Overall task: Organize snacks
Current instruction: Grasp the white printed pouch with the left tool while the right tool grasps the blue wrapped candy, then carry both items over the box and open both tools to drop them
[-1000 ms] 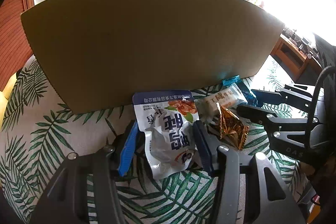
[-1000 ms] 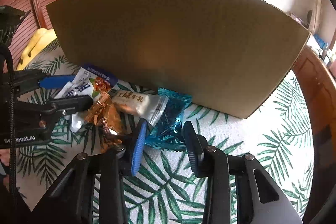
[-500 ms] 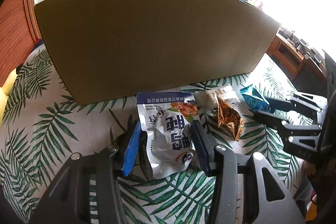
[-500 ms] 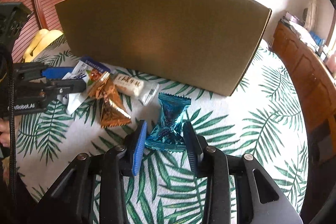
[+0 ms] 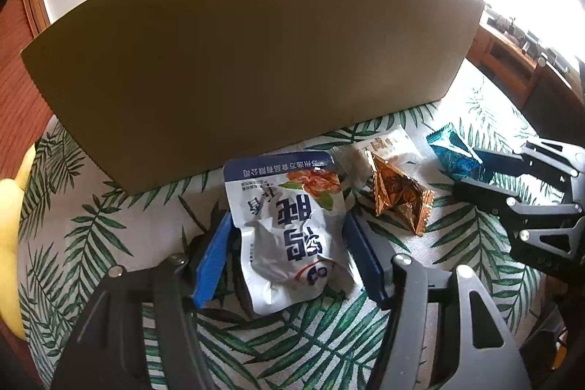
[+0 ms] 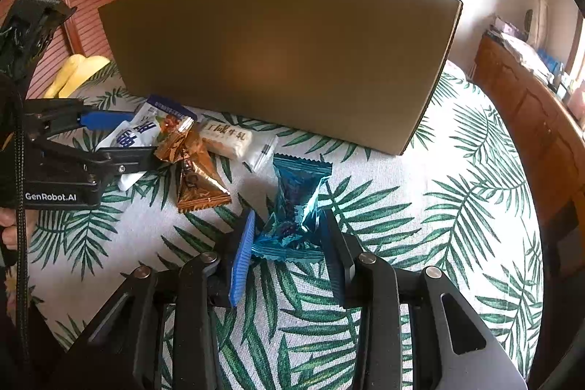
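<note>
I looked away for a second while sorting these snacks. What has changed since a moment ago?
The right tool pulled the blue candy away from the cardboard box and out of the pile, and keeps its grip on it. The left tool has just been opening; the white packet lies loose between its fingers. The orange candy, the nougat bar and the box stayed put.

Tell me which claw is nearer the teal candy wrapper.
Right. The right claw grips the teal candy wrapper; the left claw straddles the white snack pouch, away from it.
</note>
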The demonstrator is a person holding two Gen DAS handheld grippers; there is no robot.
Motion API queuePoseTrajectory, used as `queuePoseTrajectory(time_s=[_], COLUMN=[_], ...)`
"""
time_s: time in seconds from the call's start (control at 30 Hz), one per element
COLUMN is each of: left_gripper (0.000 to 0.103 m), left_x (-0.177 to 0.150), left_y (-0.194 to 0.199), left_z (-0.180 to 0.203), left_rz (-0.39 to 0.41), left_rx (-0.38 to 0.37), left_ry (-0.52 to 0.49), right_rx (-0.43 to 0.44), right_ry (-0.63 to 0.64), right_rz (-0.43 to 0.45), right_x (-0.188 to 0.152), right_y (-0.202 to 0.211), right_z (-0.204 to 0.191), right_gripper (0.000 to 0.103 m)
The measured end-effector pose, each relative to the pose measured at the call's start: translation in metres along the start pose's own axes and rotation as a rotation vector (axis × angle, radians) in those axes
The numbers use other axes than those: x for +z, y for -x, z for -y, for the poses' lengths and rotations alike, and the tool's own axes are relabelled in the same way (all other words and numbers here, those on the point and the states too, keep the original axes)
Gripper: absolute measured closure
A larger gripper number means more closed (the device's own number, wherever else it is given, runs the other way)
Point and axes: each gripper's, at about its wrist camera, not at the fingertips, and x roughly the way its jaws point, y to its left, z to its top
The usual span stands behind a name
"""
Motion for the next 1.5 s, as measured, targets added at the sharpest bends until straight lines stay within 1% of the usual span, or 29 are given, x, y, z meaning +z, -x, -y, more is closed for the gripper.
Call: queuePoseTrajectory(time_s=[0.13,0.27,0.37,0.4,0.43,0.6,0.7,0.97,1.17,1.4,1.5], left_gripper=[0.039,0.033,0.033,0.033,0.041,0.043,0.043,0.043,0.043,0.042,0.042], left_x=[0.004,0.007,0.008,0.008,0.007,0.004,0.000,-0.005,-0.004,0.006,0.009], left_y=[-0.003,-0.008,-0.009,-0.009,-0.008,-0.005,0.000,0.026,0.049,0.063,0.074], left_z=[0.004,0.008,0.009,0.008,0.008,0.005,0.000,-0.006,-0.011,-0.011,-0.013], left_rz=[-0.016,-0.027,-0.023,-0.022,-0.018,-0.012,-0.007,0.055,0.113,0.164,0.209], left_rx=[0.003,0.003,0.000,-0.002,-0.001,0.003,-0.016,-0.018,-0.038,-0.045,-0.033], left_ry=[0.002,0.001,-0.001,-0.002,-0.003,0.008,0.038,0.052,0.067,0.074,0.088], right_rx=[0.006,0.008,0.003,0.003,0.004,0.000,0.001,0.001,-0.007,-0.016,-0.023], right_ry=[-0.003,-0.004,0.001,0.001,0.000,0.004,0.002,-0.002,-0.024,-0.037,-0.035], right_rz=[0.003,0.003,0.005,0.005,0.005,0.007,0.008,0.038,0.093,0.142,0.196], right_x=[-0.001,0.000,0.000,-0.001,-0.001,-0.001,-0.001,-0.003,-0.005,-0.006,-0.009], right_y=[0.000,-0.001,-0.001,-0.001,-0.001,0.000,0.000,0.005,0.015,0.024,0.033], right_z=[0.001,0.006,0.005,0.004,0.004,0.002,0.002,0.002,0.005,0.005,0.006], right_gripper=[0.068,0.068,0.068,0.068,0.068,0.068,0.068,0.068,0.068,0.068,0.068])
